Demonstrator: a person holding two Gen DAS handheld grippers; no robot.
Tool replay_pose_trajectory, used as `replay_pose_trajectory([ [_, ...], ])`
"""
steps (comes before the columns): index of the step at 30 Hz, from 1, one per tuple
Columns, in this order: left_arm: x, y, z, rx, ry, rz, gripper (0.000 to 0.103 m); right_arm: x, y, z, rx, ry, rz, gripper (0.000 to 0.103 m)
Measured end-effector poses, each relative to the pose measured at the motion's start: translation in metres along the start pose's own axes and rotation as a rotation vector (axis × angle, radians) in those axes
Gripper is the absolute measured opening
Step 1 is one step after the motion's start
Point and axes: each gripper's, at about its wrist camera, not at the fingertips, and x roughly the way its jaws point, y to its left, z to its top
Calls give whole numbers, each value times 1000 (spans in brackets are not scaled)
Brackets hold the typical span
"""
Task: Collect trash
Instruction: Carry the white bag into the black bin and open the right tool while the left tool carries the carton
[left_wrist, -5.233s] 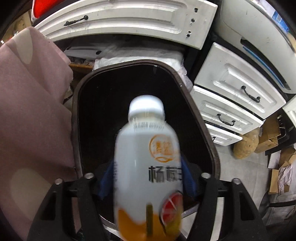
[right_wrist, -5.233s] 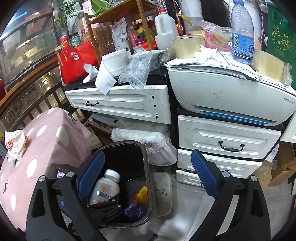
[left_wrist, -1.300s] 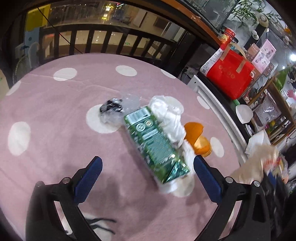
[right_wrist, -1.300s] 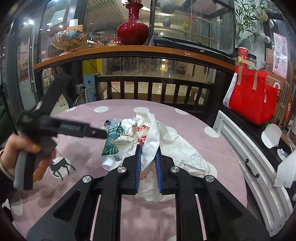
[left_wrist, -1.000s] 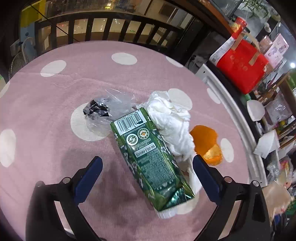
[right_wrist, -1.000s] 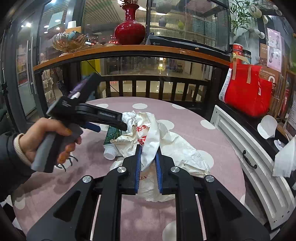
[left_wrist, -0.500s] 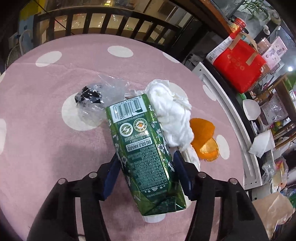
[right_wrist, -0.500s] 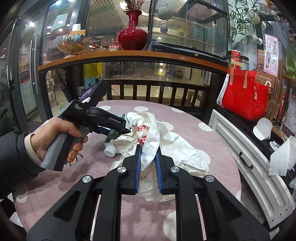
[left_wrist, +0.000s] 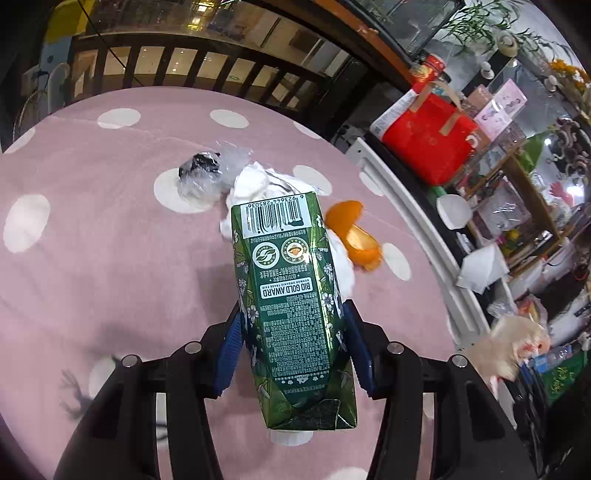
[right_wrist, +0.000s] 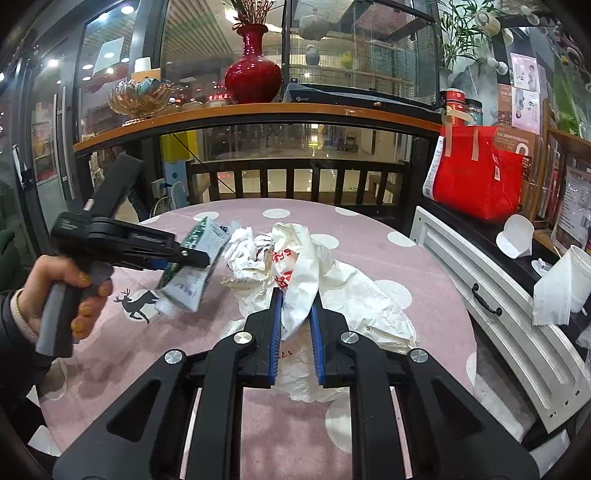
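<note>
A green drink carton (left_wrist: 288, 295) sits between the blue pads of my left gripper (left_wrist: 291, 314), cap end toward the camera. Its jaws are still closing and press on the carton's sides. In the right wrist view the carton (right_wrist: 192, 266) hangs tilted above the pink dotted tablecloth (right_wrist: 369, 229), held by the left gripper (right_wrist: 184, 254). My right gripper (right_wrist: 295, 295) is shut on a white plastic bag (right_wrist: 299, 266) that lies crumpled on the table. Left on the cloth are an orange peel (left_wrist: 354, 232), crumpled white tissue (left_wrist: 255, 181) and a clear wrapper (left_wrist: 201, 171).
A person's hand (right_wrist: 70, 291) grips the left tool's handle. A white drawer front (right_wrist: 498, 306) runs along the table's right edge, with a red bag (right_wrist: 476, 173) and cluttered shelves behind it. A dark railing (right_wrist: 295, 181) stands beyond the table.
The left gripper closed from wide open onto the green carton and raised it off the cloth. The right gripper kept its hold on the white bag.
</note>
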Motion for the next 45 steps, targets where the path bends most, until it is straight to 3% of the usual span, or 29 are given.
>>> replay_pose_trajectory([
  [12, -47, -47, -51, 138, -77, -65, 51, -37, -31, -22, 103, 4, -17, 15],
  [22, -40, -104, -81, 247, -55, -168, 51, -91, -91, -58, 199, 7, -190, 15],
  [27, -26, -132, -95, 290, -25, -220, 51, -108, -130, -89, 275, 49, -289, 15],
  [33, -7, -170, -112, 340, 22, -281, 51, -100, -168, -141, 366, 146, -353, 15],
  [45, 24, -233, -141, 447, 99, -351, 51, -41, -209, -228, 513, 340, -370, 15],
])
